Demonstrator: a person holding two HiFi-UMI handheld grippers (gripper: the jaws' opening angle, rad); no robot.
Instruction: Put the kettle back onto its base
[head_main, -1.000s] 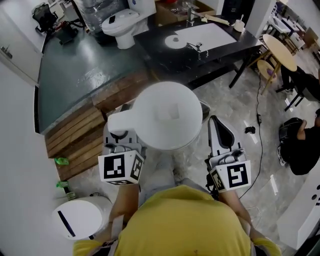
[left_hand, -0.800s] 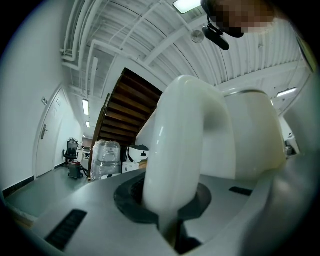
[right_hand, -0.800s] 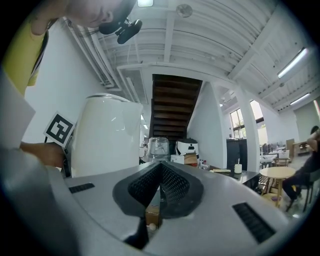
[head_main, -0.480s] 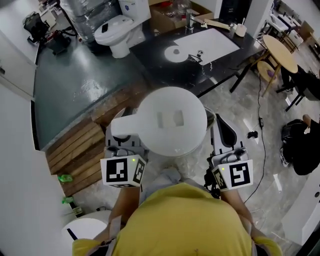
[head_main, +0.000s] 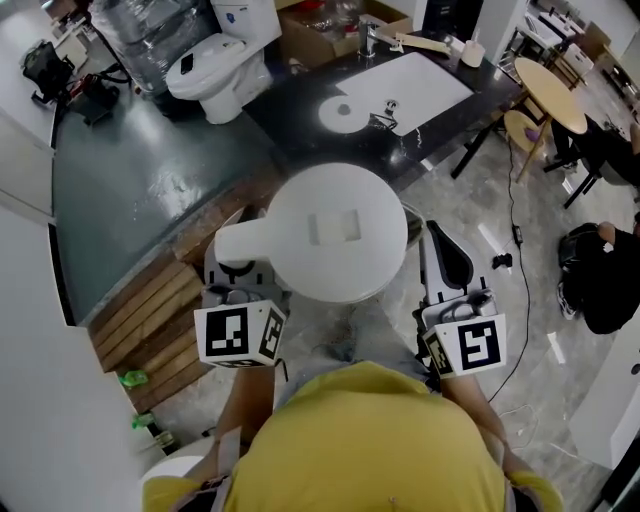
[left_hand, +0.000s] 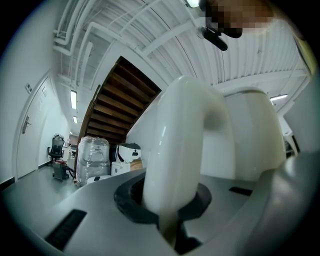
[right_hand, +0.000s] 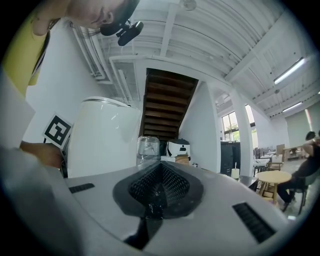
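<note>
A white kettle (head_main: 335, 235) is carried in the air in front of me, seen from above in the head view. Its handle (head_main: 240, 243) points left, and my left gripper (head_main: 240, 268) is shut on it. In the left gripper view the handle (left_hand: 185, 150) fills the middle, clamped between the jaws of the left gripper (left_hand: 167, 207). My right gripper (head_main: 438, 245) hovers just right of the kettle body, shut and holding nothing; in its own view, the right gripper (right_hand: 157, 192) has its dark pads together. The round white base (head_main: 343, 112) lies on the black table (head_main: 300, 100) ahead.
A white sheet (head_main: 420, 80) lies beside the base on the table. A toilet (head_main: 215, 50) stands at the far left, wooden planks (head_main: 150, 310) on the floor to my left. A round wooden table (head_main: 555, 95), a seated person (head_main: 605, 285) and a floor cable (head_main: 515, 230) are at the right.
The black table and base have drawn nearer in the head view as both grippers and the kettle moved forward. The white bin at lower left has slid out of view.
</note>
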